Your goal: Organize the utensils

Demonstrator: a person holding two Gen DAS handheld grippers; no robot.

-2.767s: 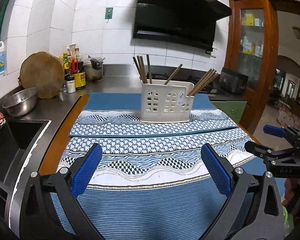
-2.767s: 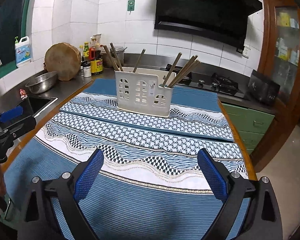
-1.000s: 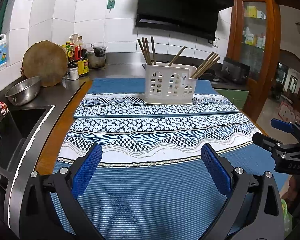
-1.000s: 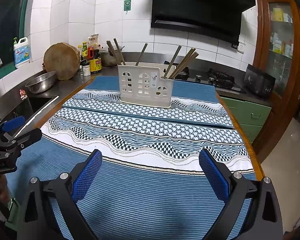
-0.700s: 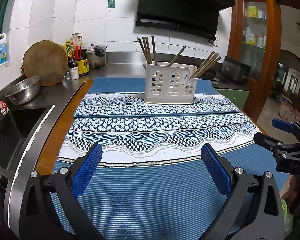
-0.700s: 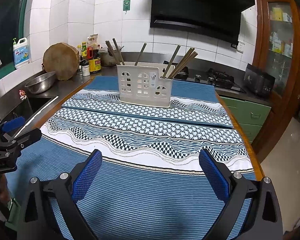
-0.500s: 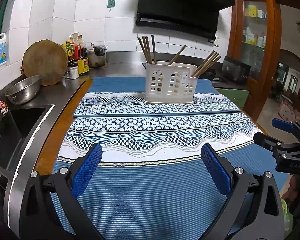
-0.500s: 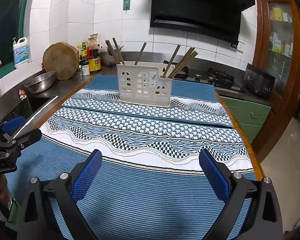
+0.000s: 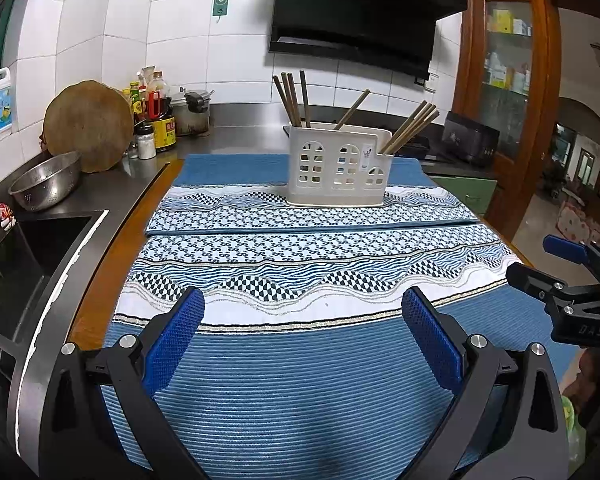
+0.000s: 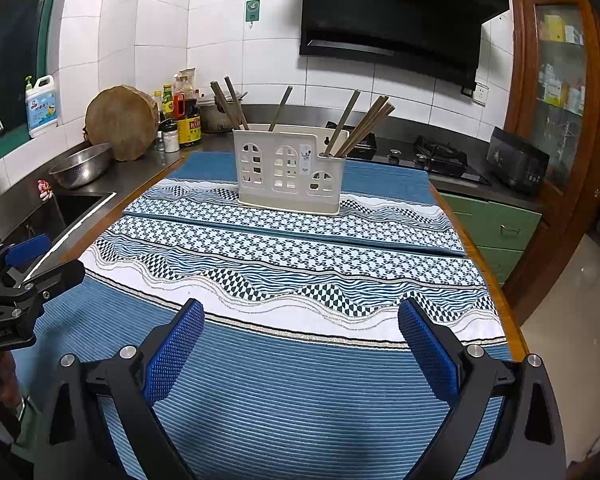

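A white plastic utensil holder [image 9: 338, 170] [image 10: 290, 178] stands at the far end of the table on a blue patterned cloth [image 9: 300, 360] [image 10: 292, 360]. Brown chopsticks [image 9: 294, 98] [image 10: 366, 122] stand in its left, middle and right compartments. My left gripper [image 9: 302, 340] is open and empty over the near cloth; it also shows in the right wrist view [image 10: 32, 264]. My right gripper [image 10: 300, 344] is open and empty over the near cloth; it shows at the right in the left wrist view [image 9: 556, 264]. Both are far from the holder.
A sink [image 9: 16, 264] lies to the left, with a steel colander [image 9: 46, 186], a round wooden board [image 9: 88, 126] and condiment bottles [image 9: 156, 120] behind it. A gas stove [image 10: 440, 156] and a black appliance [image 10: 518, 164] stand at the back right.
Both grippers have drawn back from the holder since 2.8 s ago; it looks smaller and farther. In the last second almost nothing has moved.
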